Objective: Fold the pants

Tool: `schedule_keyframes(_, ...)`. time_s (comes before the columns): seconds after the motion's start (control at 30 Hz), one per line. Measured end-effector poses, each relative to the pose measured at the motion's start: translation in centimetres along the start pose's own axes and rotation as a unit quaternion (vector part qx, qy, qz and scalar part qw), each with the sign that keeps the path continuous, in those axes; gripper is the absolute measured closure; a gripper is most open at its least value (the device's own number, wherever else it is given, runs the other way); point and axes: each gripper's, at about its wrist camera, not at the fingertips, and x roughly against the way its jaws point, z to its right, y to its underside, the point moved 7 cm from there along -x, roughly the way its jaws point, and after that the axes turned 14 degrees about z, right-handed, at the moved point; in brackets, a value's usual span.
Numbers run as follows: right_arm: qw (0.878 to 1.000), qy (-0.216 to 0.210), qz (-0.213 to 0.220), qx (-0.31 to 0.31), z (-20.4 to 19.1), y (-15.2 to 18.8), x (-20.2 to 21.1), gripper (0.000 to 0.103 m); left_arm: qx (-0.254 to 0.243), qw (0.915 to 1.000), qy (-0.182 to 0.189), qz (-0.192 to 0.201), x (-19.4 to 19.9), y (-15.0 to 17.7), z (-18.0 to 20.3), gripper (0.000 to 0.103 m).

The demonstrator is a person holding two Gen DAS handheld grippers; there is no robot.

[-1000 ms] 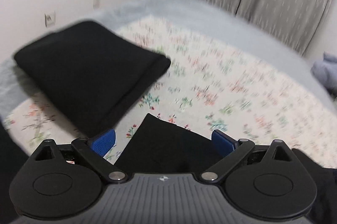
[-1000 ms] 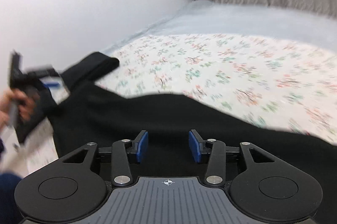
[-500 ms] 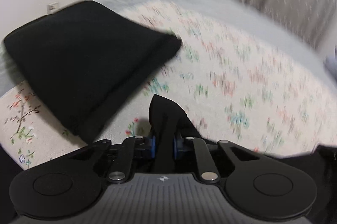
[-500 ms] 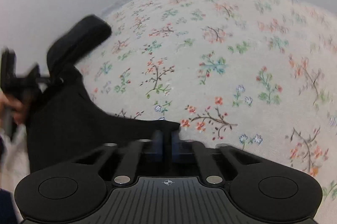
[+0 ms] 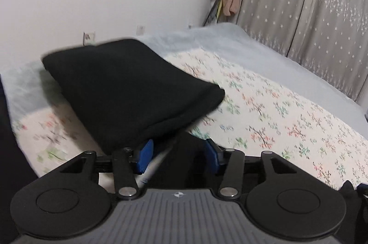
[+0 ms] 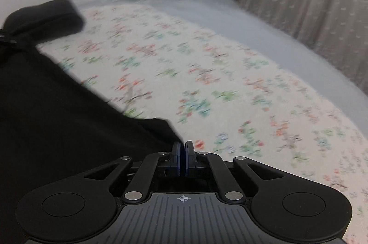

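Notably, the left gripper (image 5: 177,153) now stands with its blue pads apart, where half a second ago they were pinched on a peak of black cloth; a dark fold of the pants (image 5: 184,152) sits between the spread fingers, but nothing shows the pads bearing on it; read as released, or at least slackened.
Right gripper (image 6: 183,155): pads pressed together as they were half a second ago, the corner of the black pants (image 6: 69,120) running up to them from the left; taken as clamped on that corner, though the pinch point itself is partly hidden by the fingers.
Pants lie on the floral bedspread (image 6: 207,83), spread to the left of the right gripper and reaching down out of view; both views are motion-blurred, so the cloth's edge is soft.
Separate item: a folded black garment (image 5: 128,87) rests on the bed's far-left side, overlapping the pale blue blanket (image 5: 230,41); seen in both views; it may be a finished fold or another piece, cannot tell.
Judgement: one side let go while the other holds suggests a re-grip mid-fold; risk is the free side slumping and skewing the edge before the left gripper takes it again; fold not yet complete.
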Motion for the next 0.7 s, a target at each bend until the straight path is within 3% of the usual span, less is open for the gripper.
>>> schedule_keyframes(0.1, 0.997, 0.038, 0.019, -0.069, 3.1, -0.6, 2.2, 0.092, -0.008, 0.9999, -0.011, -0.003, 1.9, -0.6, -0.9, 0.053)
schedule_keyframes(0.13, 0.995, 0.044, 0.025, -0.092, 3.9, -0.8, 3.5, 0.092, -0.007, 0.9999, -0.012, 0.002, 2.7, -0.7, -1.0, 0.048)
schedule_keyframes(0.27, 0.992, 0.004, 0.040, -0.119, 3.5, -0.2, 8.5, 0.088, -0.027, 0.9992, -0.030, -0.003, 4.4, 0.4, -1.3, 0.034)
schedule_keyframes(0.33, 0.993, -0.026, 0.027, -0.116, 2.1, 1.0, 10.1, 0.086, -0.026, 0.9985, -0.032, -0.035, 4.6, 1.8, -1.5, 0.031)
schedule_keyframes(0.4, 0.991, -0.060, -0.004, -0.123, 0.0, 2.9, 10.2, 0.082, -0.043, 0.9946, -0.065, -0.068, 4.0, 3.4, -1.9, 0.032)
schedule_keyframes(0.47, 0.991, -0.077, -0.037, -0.102, -2.4, 5.1, 9.9, 0.081, -0.049, 0.9938, -0.077, -0.064, 4.3, 4.4, -2.2, 0.055)
schedule_keyframes(0.53, 0.995, -0.065, -0.015, -0.078, -3.8, 5.9, 11.3, 0.080, -0.081, 0.9897, -0.100, -0.063, 5.3, 4.6, -2.3, 0.067)
schedule_keyframes(0.63, 0.992, -0.065, -0.019, -0.109, -4.3, 6.8, 13.0, 0.080, -0.094, 0.9881, -0.100, -0.069, 5.8, 4.5, -2.4, 0.069)
schedule_keyframes(0.7, 0.993, -0.057, -0.019, -0.097, -4.3, 6.9, 14.0, 0.081, -0.092, 0.9899, -0.089, -0.061, 5.4, 4.0, -2.4, 0.069)
